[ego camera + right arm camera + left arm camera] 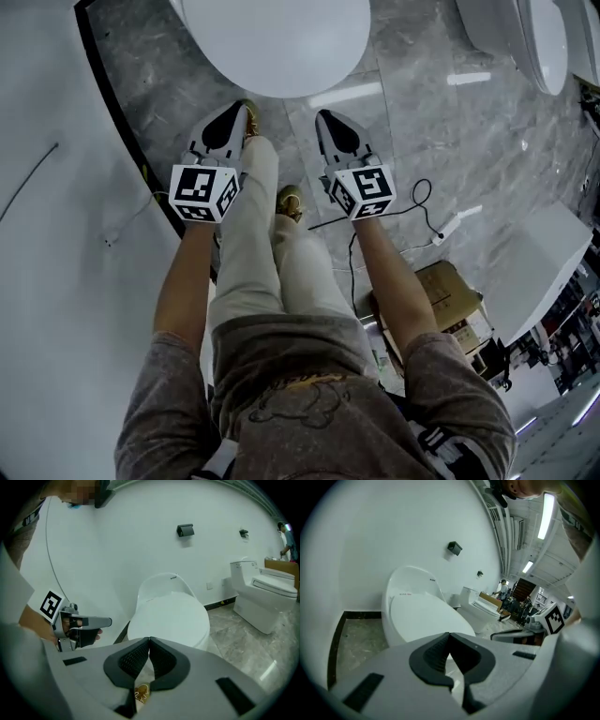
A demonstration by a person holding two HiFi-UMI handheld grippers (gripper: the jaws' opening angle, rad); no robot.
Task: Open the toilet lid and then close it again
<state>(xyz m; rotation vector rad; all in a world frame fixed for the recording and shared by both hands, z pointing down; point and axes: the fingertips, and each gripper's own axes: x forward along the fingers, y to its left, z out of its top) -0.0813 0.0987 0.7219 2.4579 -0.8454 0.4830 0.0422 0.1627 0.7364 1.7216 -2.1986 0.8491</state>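
The white toilet stands against the wall with its lid point(277, 42) down flat over the bowl. The lid point(424, 613) fills the middle of the left gripper view, and the lid point(171, 616) lies straight ahead in the right gripper view. My left gripper point(246, 111) hangs short of the lid's front edge, shut with nothing between its jaws. My right gripper point(322, 116) is level with it on the right, also shut and empty. Neither touches the toilet. The left gripper point(449, 634) and the right gripper point(149, 640) each point slightly down at the lid.
A second toilet point(525, 37) stands at the right. A black cable and a white power strip point(452, 225) lie on the grey marble floor point(422, 122), with a cardboard box point(450, 291) behind them. The person's legs and shoes are below the grippers. A white wall point(47, 281) closes off the left.
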